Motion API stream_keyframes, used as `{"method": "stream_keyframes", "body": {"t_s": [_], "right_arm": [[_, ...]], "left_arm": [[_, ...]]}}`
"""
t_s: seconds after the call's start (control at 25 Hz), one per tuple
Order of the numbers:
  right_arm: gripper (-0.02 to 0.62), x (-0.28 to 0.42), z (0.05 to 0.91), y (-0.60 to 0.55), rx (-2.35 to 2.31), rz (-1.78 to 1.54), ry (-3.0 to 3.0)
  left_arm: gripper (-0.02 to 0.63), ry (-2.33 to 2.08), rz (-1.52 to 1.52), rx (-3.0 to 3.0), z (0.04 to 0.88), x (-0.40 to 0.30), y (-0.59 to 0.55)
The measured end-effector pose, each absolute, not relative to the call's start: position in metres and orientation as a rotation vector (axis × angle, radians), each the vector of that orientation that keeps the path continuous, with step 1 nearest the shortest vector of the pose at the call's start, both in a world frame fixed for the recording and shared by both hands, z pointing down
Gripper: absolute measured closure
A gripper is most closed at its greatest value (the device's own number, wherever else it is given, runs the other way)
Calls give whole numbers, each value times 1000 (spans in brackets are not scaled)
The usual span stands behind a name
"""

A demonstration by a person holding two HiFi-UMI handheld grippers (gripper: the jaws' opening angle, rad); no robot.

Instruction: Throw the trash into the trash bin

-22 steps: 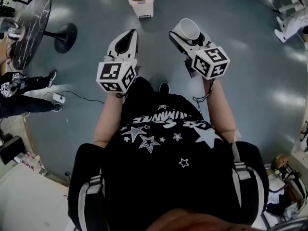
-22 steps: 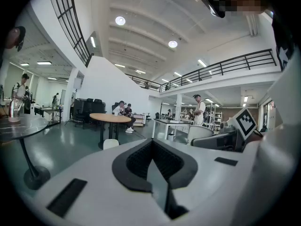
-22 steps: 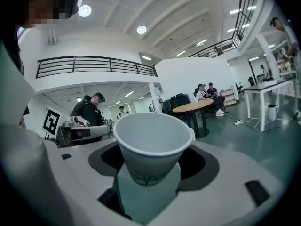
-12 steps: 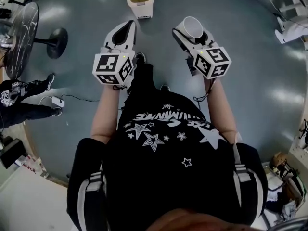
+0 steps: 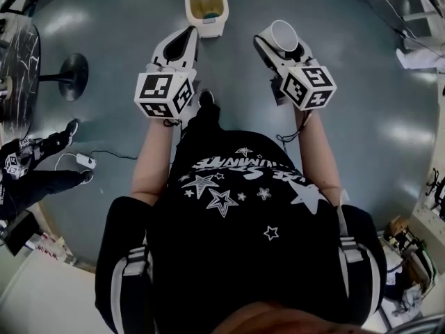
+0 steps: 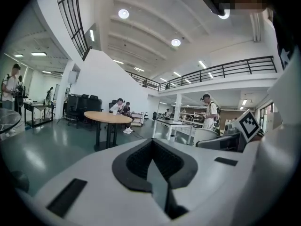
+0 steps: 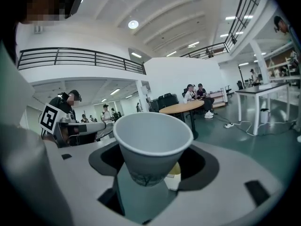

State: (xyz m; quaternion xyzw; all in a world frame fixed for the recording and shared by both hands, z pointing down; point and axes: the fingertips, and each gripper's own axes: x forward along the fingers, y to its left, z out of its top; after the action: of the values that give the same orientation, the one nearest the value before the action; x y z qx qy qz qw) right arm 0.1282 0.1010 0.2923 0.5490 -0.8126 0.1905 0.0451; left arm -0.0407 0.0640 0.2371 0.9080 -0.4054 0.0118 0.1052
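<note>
1. Carrying looks like the step in hand. The right gripper [image 5: 279, 42] holds a white paper cup [image 7: 151, 147] upright with its mouth up, and its fingers stand wide apart, pressing on the cup's lower wall from both sides.
2. The left gripper [image 5: 185, 40] hangs level beside it. Its fingers are closed together with nothing between them, so it appears to take no part in this step.
3. The trash bin [image 5: 190, 0] stands on the floor [image 5: 361, 89] at 12 o'clock in the head view, ahead of both grippers. Its mouth is open toward the camera. Something yellowish and teal shows inside, but what it is cannot be made out.
4. The cup sits at about 1 o'clock in the head view. It is near the bin but apart from it, off to the bin's right and closer to the person, and it is not over the opening.
5. By my judgement the pick-up is done, and the cup is gripped and close to the target.
6. What is left is to bring the cup over the bin's mouth and spread the fingers so that it drops in.
7. Whether other trash waits elsewhere, the views do not show.
</note>
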Motion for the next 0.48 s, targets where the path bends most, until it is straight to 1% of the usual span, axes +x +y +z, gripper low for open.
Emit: {"method": "stream_keyframes", "body": {"t_s": [0.48], "right_arm": [[265, 92, 307, -30, 1713, 632, -2407]], "left_arm": [[597, -1136, 85, 2658, 256, -76, -54]]}}
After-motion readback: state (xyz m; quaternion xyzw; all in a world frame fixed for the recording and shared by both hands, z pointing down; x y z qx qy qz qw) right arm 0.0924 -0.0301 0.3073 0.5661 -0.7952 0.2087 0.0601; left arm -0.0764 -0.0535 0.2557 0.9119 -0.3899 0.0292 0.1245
